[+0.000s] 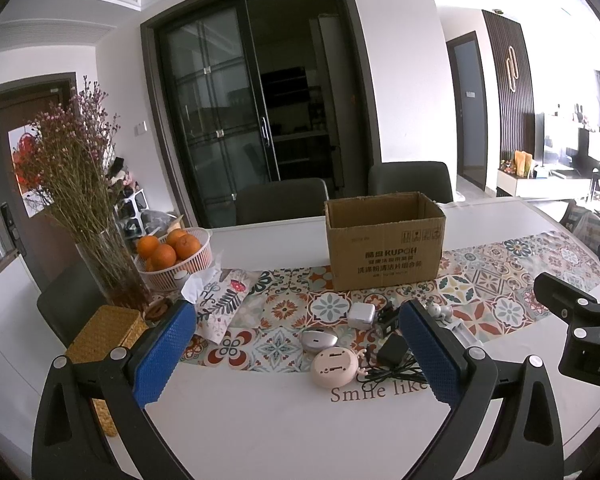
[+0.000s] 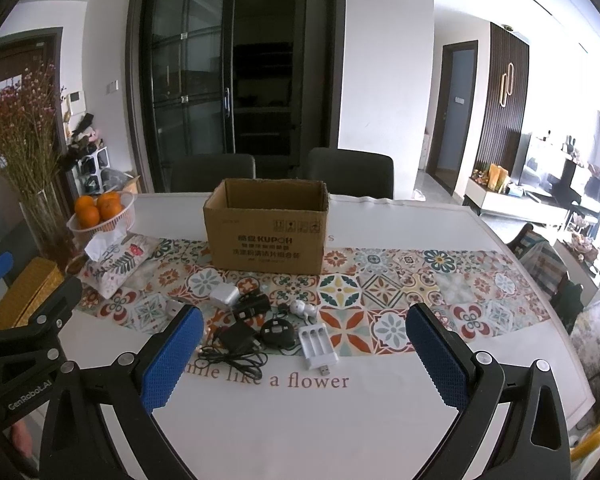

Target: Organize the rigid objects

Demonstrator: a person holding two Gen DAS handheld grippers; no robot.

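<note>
An open cardboard box (image 2: 266,232) stands on the patterned runner (image 2: 380,292) of the white table (image 2: 340,420). In front of the box lies a cluster of small devices: a white plug (image 2: 225,295), a black adapter (image 2: 252,306), a black charger (image 2: 238,338) with coiled cable (image 2: 232,360), a round black reel (image 2: 275,333), a white figurine (image 2: 302,309) and a white battery holder (image 2: 318,344). A pink round gadget (image 1: 334,368) and a grey oval one (image 1: 319,340) lie at the cluster's left. Left of the box sit a tissue pouch (image 2: 118,262), an orange basket (image 2: 104,216), a vase (image 2: 46,220) and a woven box (image 2: 24,300). Both the left gripper (image 1: 296,354) and the right gripper (image 2: 304,356) hover near the cluster, jaws spread wide, holding nothing.
</note>
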